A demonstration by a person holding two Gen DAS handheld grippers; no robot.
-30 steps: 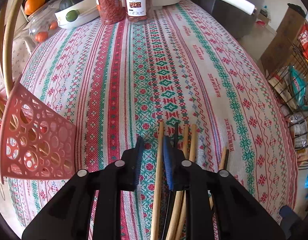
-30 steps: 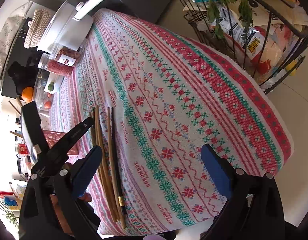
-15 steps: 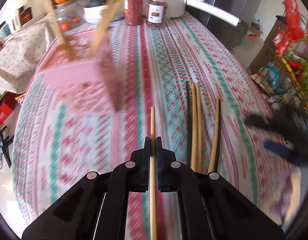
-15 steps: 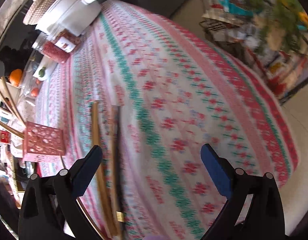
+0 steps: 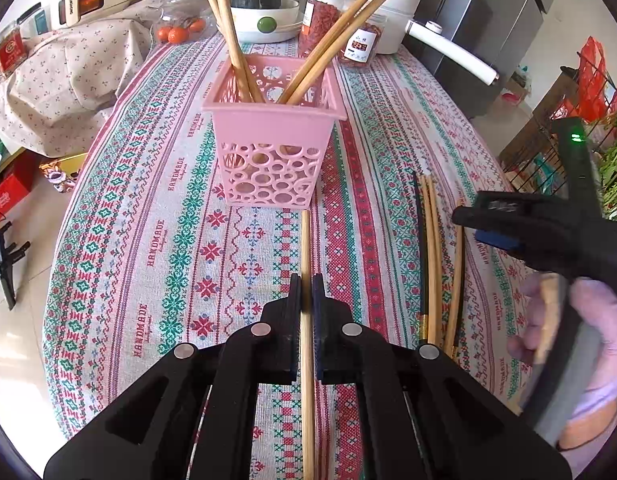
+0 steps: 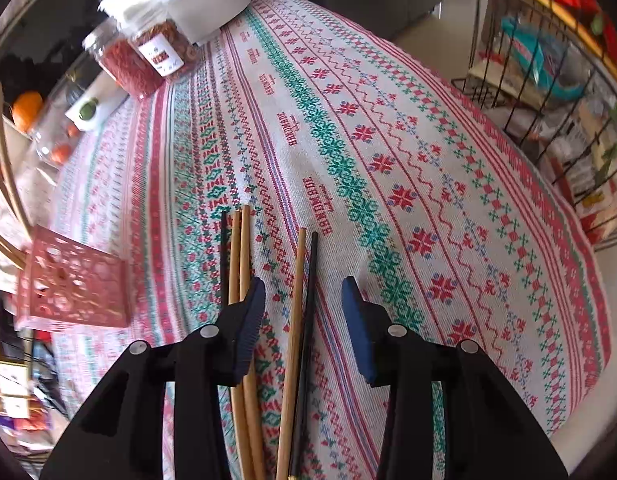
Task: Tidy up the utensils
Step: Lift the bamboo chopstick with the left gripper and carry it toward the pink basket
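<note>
My left gripper (image 5: 306,280) is shut on a wooden chopstick (image 5: 306,244) that points at the pink perforated holder (image 5: 270,156), which has several chopsticks standing in it. Several more chopsticks (image 5: 430,256), wooden and black, lie on the patterned tablecloth to the right. My right gripper (image 6: 304,300) is open and low over that group, with a wooden chopstick (image 6: 294,312) and a black one (image 6: 309,304) between its jaws. It also shows at the right edge of the left wrist view (image 5: 504,224). The holder sits at the left in the right wrist view (image 6: 72,284).
Two jars of red dried goods (image 5: 340,24), a white pot with a long handle (image 5: 448,46), a bowl with a squash (image 5: 264,16) and an orange stand at the table's far end. A wire rack (image 6: 548,92) of packets stands right of the table.
My left gripper has shut on one chopstick and lifted it to face the holder. My right gripper has moved left and down over the remaining chopsticks.
</note>
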